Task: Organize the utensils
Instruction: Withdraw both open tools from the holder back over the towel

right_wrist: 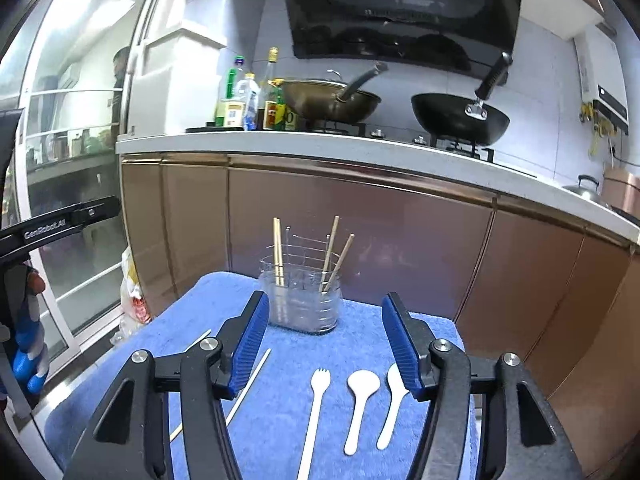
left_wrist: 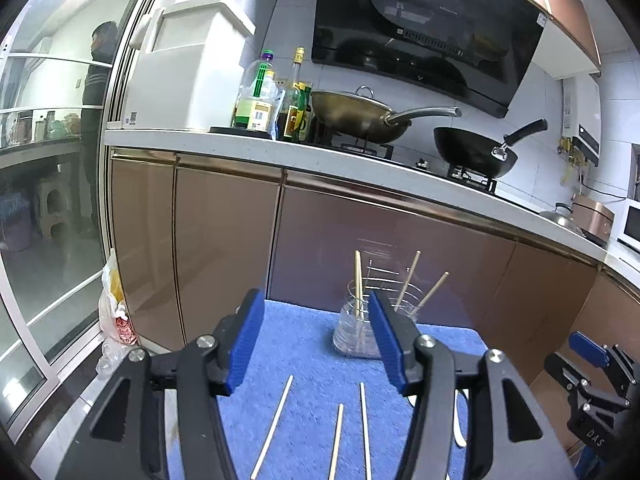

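Both of my grippers, left gripper (left_wrist: 316,340) and right gripper (right_wrist: 324,346), gape wide, holding nothing. Loose chopsticks (left_wrist: 273,426) run lengthwise toward the towel's (left_wrist: 312,344) far edge, near ends cut off. Beyond, the clear holder (right_wrist: 300,300) keeps four chopsticks upright, leaning.

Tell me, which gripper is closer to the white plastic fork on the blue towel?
Right. The right gripper hangs open just above the white fork, which lies between its fingers. The left gripper is off to the side, over the loose chopsticks.
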